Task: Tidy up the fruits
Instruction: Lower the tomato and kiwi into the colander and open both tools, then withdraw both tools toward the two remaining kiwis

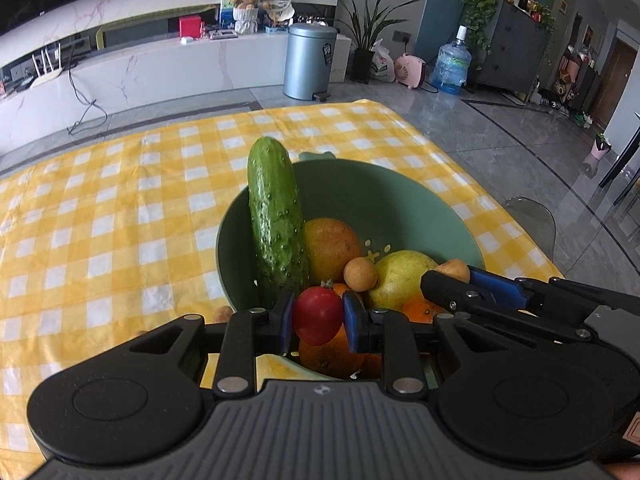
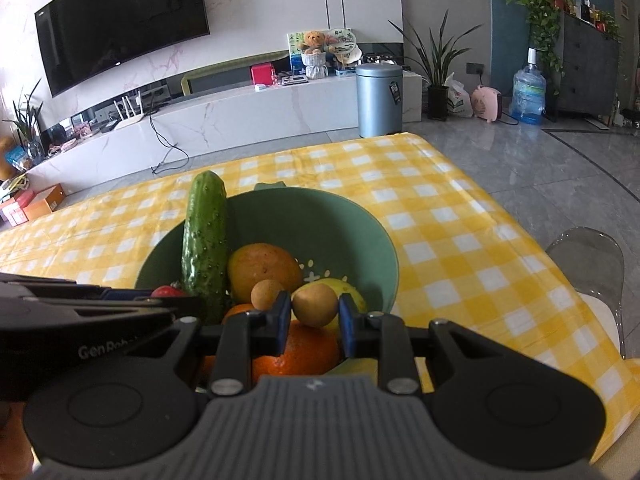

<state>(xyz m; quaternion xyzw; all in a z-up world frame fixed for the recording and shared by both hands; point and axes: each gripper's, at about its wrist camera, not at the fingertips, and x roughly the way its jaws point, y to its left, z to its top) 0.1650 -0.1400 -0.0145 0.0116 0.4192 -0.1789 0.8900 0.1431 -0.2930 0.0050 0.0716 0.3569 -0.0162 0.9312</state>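
While the left gripper (image 1: 318, 316) clamps a tomato (image 1: 318, 315), the right gripper (image 2: 314, 312) brackets a longan (image 2: 315, 305)

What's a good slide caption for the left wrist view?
Left gripper fingers flank a red tomato above a green bowl already holding a cucumber, oranges and a pear.

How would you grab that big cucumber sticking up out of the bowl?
Grip the cucumber near its free top end, coming from above, fingers across its narrow width. It leans upright against the bowl rim, and its lower end is crowded by other fruit.
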